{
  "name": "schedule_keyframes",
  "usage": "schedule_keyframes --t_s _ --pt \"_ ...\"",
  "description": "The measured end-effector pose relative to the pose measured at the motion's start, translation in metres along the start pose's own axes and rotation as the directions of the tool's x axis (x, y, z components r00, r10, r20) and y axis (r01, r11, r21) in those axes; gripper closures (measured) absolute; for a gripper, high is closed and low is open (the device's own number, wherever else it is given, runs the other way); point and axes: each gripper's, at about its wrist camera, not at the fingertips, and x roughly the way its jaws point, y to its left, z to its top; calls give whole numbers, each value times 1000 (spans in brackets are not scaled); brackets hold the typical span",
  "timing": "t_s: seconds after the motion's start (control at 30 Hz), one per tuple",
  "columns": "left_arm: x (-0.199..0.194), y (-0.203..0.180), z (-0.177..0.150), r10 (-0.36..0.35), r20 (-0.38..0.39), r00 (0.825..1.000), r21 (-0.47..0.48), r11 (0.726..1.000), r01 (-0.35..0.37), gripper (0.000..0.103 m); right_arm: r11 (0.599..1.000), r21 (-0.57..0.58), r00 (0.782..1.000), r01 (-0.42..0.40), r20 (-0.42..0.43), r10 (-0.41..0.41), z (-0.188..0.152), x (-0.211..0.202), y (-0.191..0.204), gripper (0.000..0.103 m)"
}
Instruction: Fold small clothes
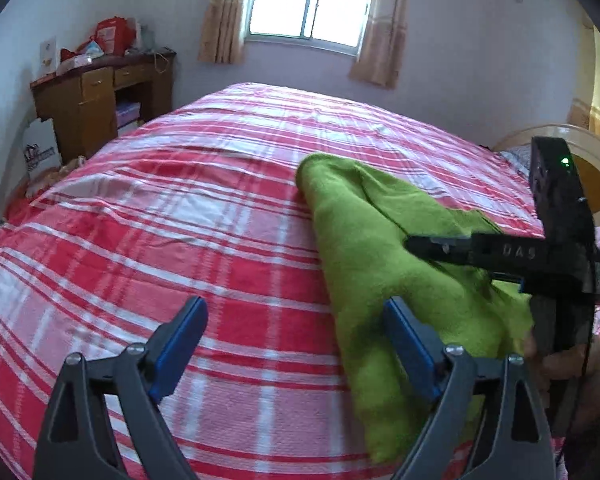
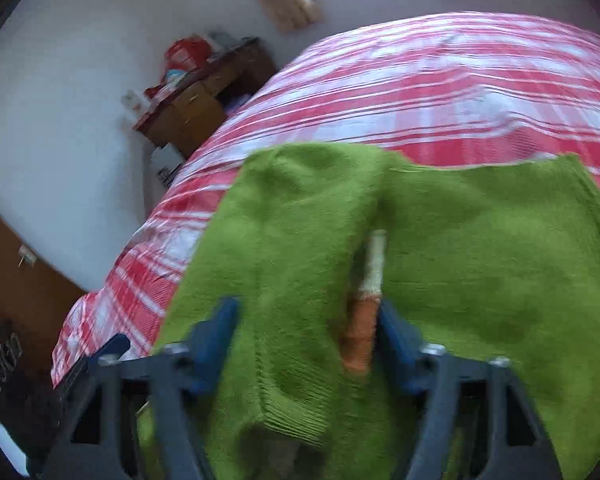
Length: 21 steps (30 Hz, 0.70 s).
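Note:
A green knitted garment (image 1: 380,248) lies partly folded on the red and white plaid bedspread (image 1: 180,208). My left gripper (image 1: 296,332) is open and empty above the bedspread, its right finger at the garment's left edge. My right gripper (image 1: 440,248) shows in the left wrist view over the garment's right part. In the right wrist view my right gripper (image 2: 304,328) is open just above the green garment (image 2: 460,260), straddling a fold where an orange and white strip (image 2: 366,300) shows. The view is blurred.
A wooden desk (image 1: 100,96) with red bags stands at the far left by the wall. A window with curtains (image 1: 312,0) is behind the bed. A wooden headboard (image 1: 588,168) is at the right. A dark cabinet (image 2: 16,300) is near the bed's left.

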Motion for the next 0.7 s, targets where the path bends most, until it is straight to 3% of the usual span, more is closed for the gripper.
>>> schedule_keyframes --t_s 0.1,0.2,0.3,0.5,0.7 --pt "-3 14 8 -12 21 1000 -60 998 14 11 998 -44 998 51 31 -49 -2 -8 13 78" --pt "1 20 17 -34 12 999 -115 993 35 11 996 -68 995 62 86 -56 -1 -32 22 82" --pt "2 11 27 -27 19 999 -101 995 29 11 991 -111 989 68 141 -52 4 -62 30 82" --pt "-1 -33 37 -75 34 997 -6 997 75 11 958 -192 965 212 195 -175 11 -113 15 82" --pt "20 -97 21 -29 -47 998 182 983 37 11 949 -95 952 301 89 -293 -11 -114 -65 82"
